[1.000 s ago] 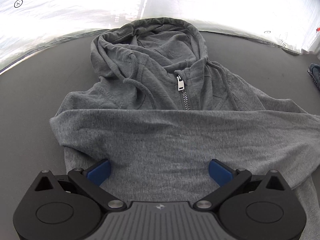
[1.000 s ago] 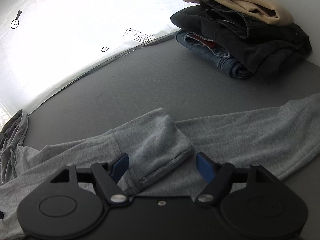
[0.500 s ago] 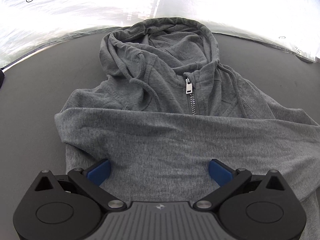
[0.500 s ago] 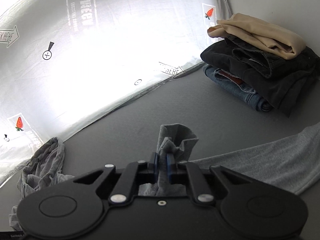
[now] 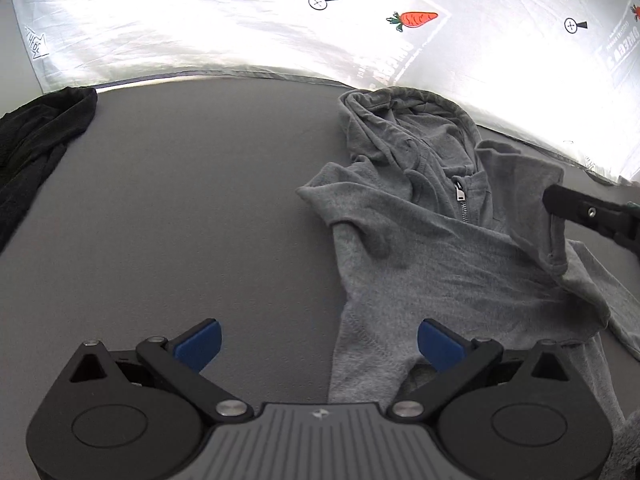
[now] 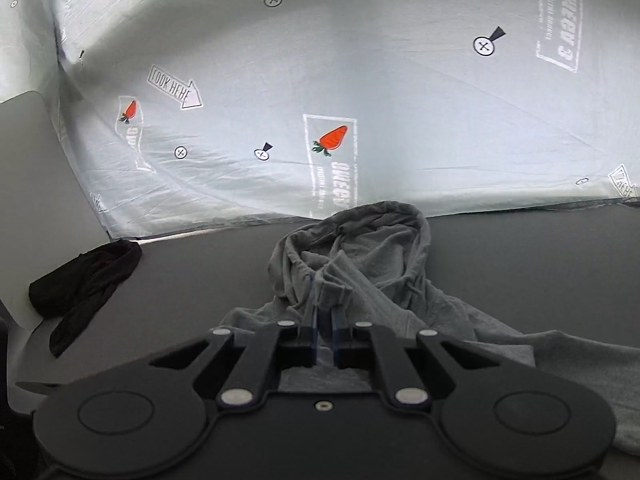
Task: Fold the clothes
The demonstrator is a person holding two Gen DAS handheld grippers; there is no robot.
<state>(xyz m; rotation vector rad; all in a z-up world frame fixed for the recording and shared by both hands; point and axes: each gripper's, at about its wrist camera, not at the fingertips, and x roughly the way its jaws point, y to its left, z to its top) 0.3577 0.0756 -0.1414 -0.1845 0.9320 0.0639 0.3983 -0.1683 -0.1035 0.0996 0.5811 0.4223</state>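
1. The grey hoodie lies on the dark mat, hood toward the white sheet.
2. Only the left view shows its zipper and the right gripper reaching in from the side.
3. A black garment lies at the mat's left edge.
4. The right gripper's jaws are clamped on a sleeve cuff, lifted over the hoodie.
5. The left gripper stands wide apart, holding nothing, over the hoodie's edge.

Your left wrist view has the white backdrop sheet blown out by glare; the right wrist view shows it dimmer, evenly lit. Fisheye bends the edges, corners darken, focus is sharp.
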